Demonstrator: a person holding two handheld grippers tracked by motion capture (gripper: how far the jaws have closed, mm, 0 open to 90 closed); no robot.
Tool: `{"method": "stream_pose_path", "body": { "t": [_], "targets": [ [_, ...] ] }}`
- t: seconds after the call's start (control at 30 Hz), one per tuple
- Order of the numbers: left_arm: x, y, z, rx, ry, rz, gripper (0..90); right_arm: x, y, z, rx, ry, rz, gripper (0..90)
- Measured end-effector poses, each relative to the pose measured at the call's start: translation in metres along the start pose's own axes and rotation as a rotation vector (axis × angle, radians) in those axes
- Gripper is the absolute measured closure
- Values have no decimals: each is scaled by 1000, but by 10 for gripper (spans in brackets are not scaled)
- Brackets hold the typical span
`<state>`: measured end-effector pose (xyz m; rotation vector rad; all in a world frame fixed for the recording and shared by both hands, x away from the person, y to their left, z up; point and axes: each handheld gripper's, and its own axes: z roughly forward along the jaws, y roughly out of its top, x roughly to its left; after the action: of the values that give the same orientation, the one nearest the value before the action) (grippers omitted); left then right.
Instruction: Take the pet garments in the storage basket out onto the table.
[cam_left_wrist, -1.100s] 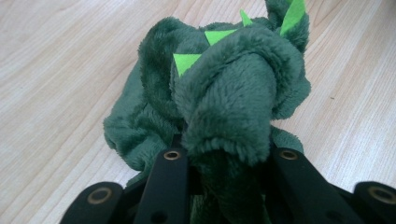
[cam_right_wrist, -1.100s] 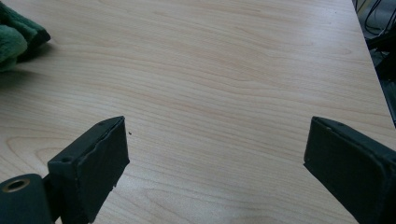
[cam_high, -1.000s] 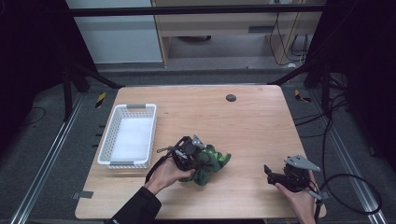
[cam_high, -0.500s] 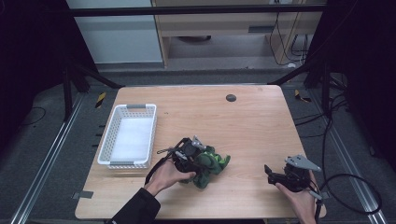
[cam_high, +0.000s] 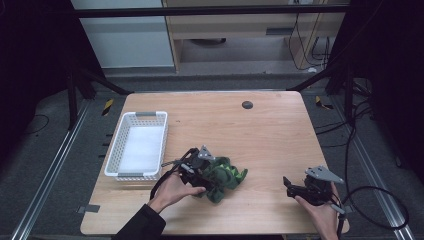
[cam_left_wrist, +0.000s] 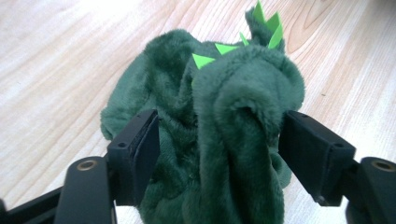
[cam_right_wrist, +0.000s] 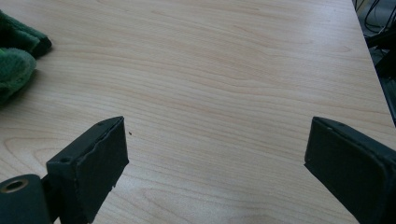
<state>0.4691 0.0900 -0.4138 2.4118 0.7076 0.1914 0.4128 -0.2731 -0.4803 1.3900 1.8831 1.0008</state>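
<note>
Green plush toy (cam_left_wrist: 219, 140) lies crumpled on the wood table (cam_high: 240, 130), near the front edge and a little left of centre, just right of the white basket (cam_high: 137, 145). My left gripper (cam_high: 202, 175) is on it: in the left gripper view the two jaws stand apart with a thick fold of plush between them, pads close to the fabric on either side but not visibly pressing it, so I read them as released, not yet clamped. Bright green spikes (cam_left_wrist: 268, 28) point away from me along the far end; the toy's long run seems to go from my jaws outward toward them. My right gripper (cam_high: 300, 189) rests well apart, near the table's right front corner, jaws spread wide over bare wood, holding nothing. From it the toy lies off to the left, only its edge (cam_right_wrist: 18, 56) showing. Left hand is plainly the nearer; a pinch on this fold looks like the coming move.
</note>
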Motion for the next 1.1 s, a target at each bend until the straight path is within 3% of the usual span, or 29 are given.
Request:
{"method": "stream_pose_path", "body": {
  "t": [0.33, 0.57, 0.8, 1.1],
  "targets": [
    [-6, 3, -24, -82, 15, 24, 246, 0, 0, 0, -3, 2, 12, 59],
    [-8, 1, -35, -131, 24, 16, 247, -1, 1, -1, -7, 3, 15, 58],
    [-9, -11, -43, -194, 64, -12, 250, 0, 1, -1, -8, 5, 19, 58],
    [1, -41, -57, -282, 105, -101, 272, 0, 1, -1, -10, 7, 21, 57]
  ]
}}
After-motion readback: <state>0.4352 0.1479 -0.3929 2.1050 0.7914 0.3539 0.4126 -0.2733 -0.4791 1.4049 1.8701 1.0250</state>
